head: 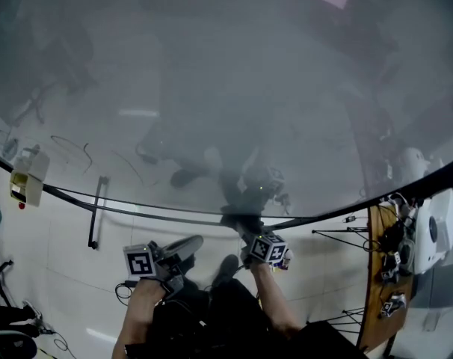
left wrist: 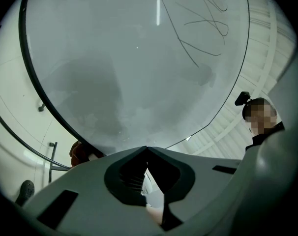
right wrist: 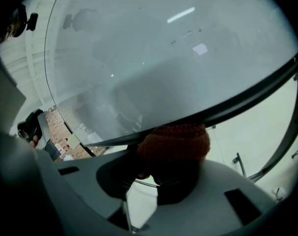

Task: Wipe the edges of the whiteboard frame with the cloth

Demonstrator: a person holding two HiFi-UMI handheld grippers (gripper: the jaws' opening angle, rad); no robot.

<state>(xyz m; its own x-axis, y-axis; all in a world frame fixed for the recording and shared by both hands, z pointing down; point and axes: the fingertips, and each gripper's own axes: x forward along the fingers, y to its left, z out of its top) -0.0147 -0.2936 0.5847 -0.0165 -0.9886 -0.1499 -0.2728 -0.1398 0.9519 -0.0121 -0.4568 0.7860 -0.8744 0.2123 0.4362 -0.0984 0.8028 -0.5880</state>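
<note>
Both jaws of the right gripper [right wrist: 164, 175] are clamped on the cloth [right wrist: 176, 141], pressed against the frame [right wrist: 247, 100] at 12 o'clock; that edge is laid 9 to 3. The left gripper [left wrist: 147, 151], pinched together and empty, is held farther off.

The floor [head: 66, 271] is pale tile with faint joint lines, evenly lit. At the right edge of the head view stands a narrow wooden desk [head: 372, 313] carrying a tangle of black cables and small devices [head: 395, 239], with a white machine [head: 439, 230] just beside it. Thin black tripod legs [head: 337, 234] spread over the tiles left of the desk. More black cables [head: 34, 318] lie at the lower left. The left gripper view shows white ribbed panelling [left wrist: 237, 132]; wall or ceiling, I cannot tell.
</note>
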